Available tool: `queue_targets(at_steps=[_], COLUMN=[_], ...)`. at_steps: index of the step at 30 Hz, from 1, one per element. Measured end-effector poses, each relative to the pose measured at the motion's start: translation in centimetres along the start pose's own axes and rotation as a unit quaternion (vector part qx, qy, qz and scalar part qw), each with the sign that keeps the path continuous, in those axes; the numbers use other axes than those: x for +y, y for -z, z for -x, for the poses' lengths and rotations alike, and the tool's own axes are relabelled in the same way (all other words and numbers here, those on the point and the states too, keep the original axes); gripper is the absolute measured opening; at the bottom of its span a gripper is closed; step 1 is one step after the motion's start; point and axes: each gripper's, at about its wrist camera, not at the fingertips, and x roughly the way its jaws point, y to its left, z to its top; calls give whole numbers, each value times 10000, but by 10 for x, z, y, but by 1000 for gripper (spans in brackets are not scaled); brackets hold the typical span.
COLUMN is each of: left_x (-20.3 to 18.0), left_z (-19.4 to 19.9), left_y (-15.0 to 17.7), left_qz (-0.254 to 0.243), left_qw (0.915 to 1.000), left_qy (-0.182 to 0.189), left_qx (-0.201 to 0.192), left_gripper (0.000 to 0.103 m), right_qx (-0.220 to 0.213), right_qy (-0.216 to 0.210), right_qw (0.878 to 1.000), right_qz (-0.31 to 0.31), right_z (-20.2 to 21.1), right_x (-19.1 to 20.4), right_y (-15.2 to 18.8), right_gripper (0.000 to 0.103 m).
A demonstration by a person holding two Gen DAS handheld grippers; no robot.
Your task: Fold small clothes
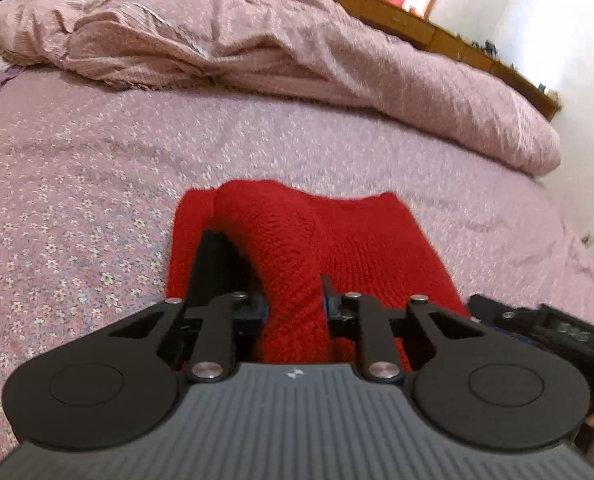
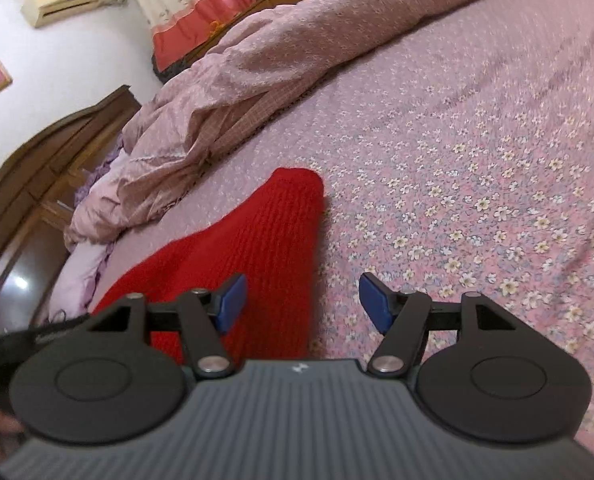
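The right gripper (image 2: 301, 300), its blue-padded jaws apart, hovers at the edge of a red knitted garment (image 2: 257, 240) lying on a pink floral bedsheet (image 2: 477, 180). A rumpled pink duvet (image 2: 257, 64) lies beyond.

Bed (image 1: 97, 168) with floral pink sheet.
Red knit garment (image 1: 361, 240) lies near its front edge; rumpled pink quilt (image 1: 257, 40) along the far edge.

A knitted garment (image 1: 337, 248) lies on a bedsheet (image 1: 77, 200), with a rumpled quilt (image 1: 257, 40) heaped behind it along the bed's far side; the left gripper (image 1: 293, 300) clasps a raised fold of the garment, and the right gripper (image 2: 301, 300) straddles the garment's right edge.
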Motion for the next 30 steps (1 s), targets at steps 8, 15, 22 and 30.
queue_targets(at_steps=[8,15,22,30], left_x=[37,61,60,84], left_z=[15,6,5,-12], left_y=[12,23,24,30], left_qz=[332,617,489,1078], left_qw=[9994,9979,9985,9926], left_qy=[-80,-25,-194,405], left_qx=[44,169,121,377], left_gripper=[25,38,77,82], right_qx=[448,429,461,838], right_qy=[-899,-495,-542,-872], right_qw=[9935,9898,9925,9925], right_qz=[533,1266,998,164], right_z=[-24,-33,-30,-41], right_x=[29,58,48,13], right_y=[8,25,16,16], right_gripper=[65,65,73,90])
